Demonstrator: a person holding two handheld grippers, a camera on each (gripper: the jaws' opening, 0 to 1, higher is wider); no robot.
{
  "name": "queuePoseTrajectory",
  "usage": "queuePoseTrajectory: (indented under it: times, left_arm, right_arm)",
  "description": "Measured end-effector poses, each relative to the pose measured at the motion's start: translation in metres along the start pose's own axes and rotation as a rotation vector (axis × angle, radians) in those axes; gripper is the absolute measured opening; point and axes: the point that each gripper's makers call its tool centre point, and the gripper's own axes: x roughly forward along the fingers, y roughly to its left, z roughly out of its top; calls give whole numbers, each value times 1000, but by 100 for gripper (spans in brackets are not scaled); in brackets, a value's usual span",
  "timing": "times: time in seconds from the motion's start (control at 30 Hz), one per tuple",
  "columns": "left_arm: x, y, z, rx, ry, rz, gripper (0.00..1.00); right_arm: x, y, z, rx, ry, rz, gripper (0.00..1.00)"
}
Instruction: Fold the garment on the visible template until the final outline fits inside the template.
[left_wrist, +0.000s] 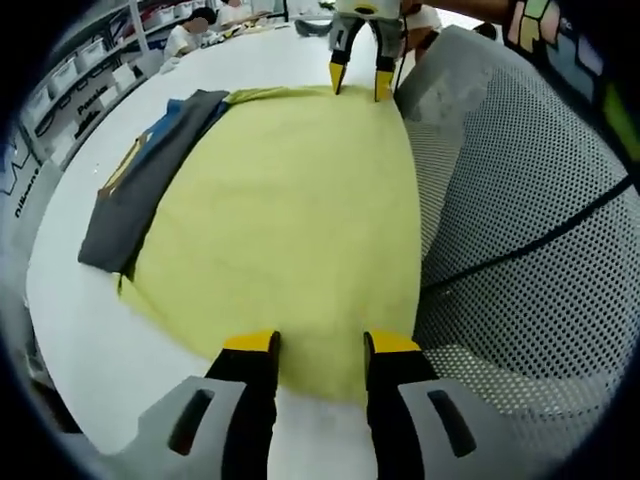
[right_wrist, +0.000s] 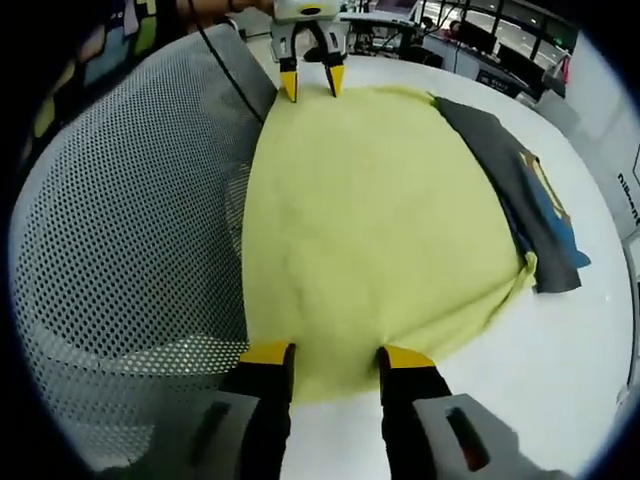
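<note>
White table (left_wrist: 90, 320) in an open workroom, shelves of bins along one wall: on it lies the yellow garment (left_wrist: 290, 220), spread flat, one edge against a grey mesh chair back (left_wrist: 520, 200). My left hand-held gripper (left_wrist: 318, 345) hovers at one end of the cloth, jaws spread, nothing between them. My right hand-held gripper (right_wrist: 337, 352) sits at the opposite end, its jaws parted too. Beside the yellow cloth, partly under its edge, lies a dark grey garment (left_wrist: 140, 190) with a blue and yellow print.
</note>
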Motion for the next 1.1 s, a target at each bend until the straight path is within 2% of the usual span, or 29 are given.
queuePoseTrajectory:
  times: [0.07,0.13,0.17,0.2,0.27,0.33,0.4,0.53,0.63,0.67,0.7,0.73,0.93,0.97,1.1]
  left_arm:
    - [0,1,1,-12,-12,15,19]
    - [1,6,3,-19,-35,57,6]
    - [1,11,3,-5,-36,89,0]
    - [1,12,3,0,-32,100,0]
    - [1,11,3,-12,-25,89,0]
    - [0,11,3,-8,-11,95,0]
    - [-2,7,3,-99,-10,78,0]
    - [-11,5,6,-102,-4,74,0]
    - [-20,0,9,-152,18,52,0]
    - [-23,-3,9,-166,24,42,0]
    - [-26,-7,9,-229,40,23,0]
    - [-28,-10,10,-249,43,9,0]
    - [-38,-21,10,-276,82,-45,0]
    - [-43,-28,12,-298,97,-72,0]
    - [-50,-33,15,-353,100,-83,0]
  right_arm:
    - [-1,-2,-1,5,6,-11,14]
    - [-1,-14,-5,28,28,-83,0]
    - [-1,-18,-6,28,27,-104,0]
    - [0,-12,-5,96,14,-76,0]
    - [0,-13,-4,77,16,-79,0]
    - [-1,-11,-6,125,27,-69,0]
    - [-3,-9,-5,190,22,-59,0]
    - [-15,-7,0,236,11,-42,0]
    - [-27,-1,6,287,3,-11,0]
    - [-31,1,7,289,2,-2,0]
    - [-35,6,9,284,8,17,0]
    - [-36,7,9,283,12,25,0]
    - [-46,23,13,282,44,99,0]
    - [-53,30,16,301,58,128,0]
    - [-60,34,16,286,71,137,0]
